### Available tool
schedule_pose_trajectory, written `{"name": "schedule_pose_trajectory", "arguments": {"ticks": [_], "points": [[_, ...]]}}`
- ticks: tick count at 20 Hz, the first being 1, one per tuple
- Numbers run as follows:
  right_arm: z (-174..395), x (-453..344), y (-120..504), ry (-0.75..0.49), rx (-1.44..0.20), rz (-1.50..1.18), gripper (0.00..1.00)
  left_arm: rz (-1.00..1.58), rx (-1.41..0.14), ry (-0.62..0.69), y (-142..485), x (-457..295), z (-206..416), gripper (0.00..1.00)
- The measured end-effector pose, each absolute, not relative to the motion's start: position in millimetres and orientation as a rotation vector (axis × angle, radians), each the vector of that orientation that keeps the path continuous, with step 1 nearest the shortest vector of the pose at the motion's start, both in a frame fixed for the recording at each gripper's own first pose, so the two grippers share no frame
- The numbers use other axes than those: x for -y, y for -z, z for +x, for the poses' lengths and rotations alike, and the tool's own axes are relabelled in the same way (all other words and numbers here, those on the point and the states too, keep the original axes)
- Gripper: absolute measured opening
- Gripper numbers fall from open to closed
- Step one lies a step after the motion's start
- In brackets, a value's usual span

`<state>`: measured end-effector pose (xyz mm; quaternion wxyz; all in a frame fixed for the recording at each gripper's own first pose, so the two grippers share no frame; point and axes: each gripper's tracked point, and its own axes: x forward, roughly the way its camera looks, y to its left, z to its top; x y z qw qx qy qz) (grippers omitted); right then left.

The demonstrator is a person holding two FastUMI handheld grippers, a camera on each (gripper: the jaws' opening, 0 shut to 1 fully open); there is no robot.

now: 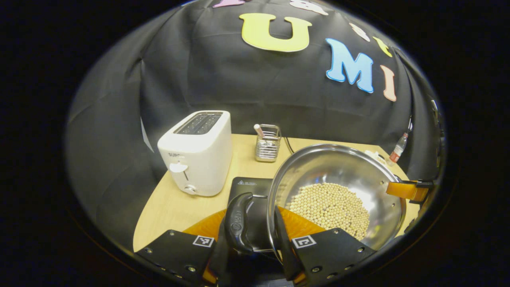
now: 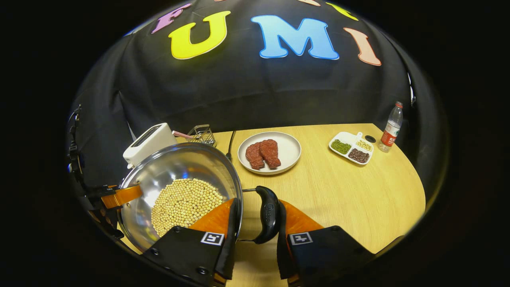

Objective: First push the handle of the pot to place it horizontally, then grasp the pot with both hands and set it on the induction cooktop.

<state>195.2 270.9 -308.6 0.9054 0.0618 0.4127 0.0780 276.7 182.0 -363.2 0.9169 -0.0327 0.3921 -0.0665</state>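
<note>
A steel pot (image 1: 342, 167) with soybeans in its bottom hangs tilted between both grippers. My left gripper (image 1: 251, 229) is shut on the pot's black side handle (image 1: 238, 221), one finger outside the handle and the other inside the rim. The black induction cooktop (image 1: 251, 186) lies just beyond and partly under the pot. In the right gripper view the pot (image 2: 179, 167) is at the left, and my right gripper (image 2: 257, 225) is shut on the other black handle (image 2: 267, 213) in the same way. Each gripper shows across the pot from the other: the right gripper (image 1: 408, 190) and the left gripper (image 2: 119, 196).
A white toaster (image 1: 197, 153) and a wire utensil holder (image 1: 267, 143) stand behind the cooktop. A plate (image 2: 291, 149) with two pieces of meat, a divided dish (image 2: 350, 138) of beans and a bottle (image 2: 391, 127) sit on the wooden table toward the right. A cable (image 2: 230, 145) runs back.
</note>
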Motion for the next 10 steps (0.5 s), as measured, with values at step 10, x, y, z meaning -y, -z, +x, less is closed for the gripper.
{"name": "schedule_pose_trajectory", "arguments": {"ticks": [10], "points": [[196, -299, 333, -0.164, -0.891, 0.136, 0.45, -0.058, -0.853, 0.126, 397, -208, 283, 0.56]]}}
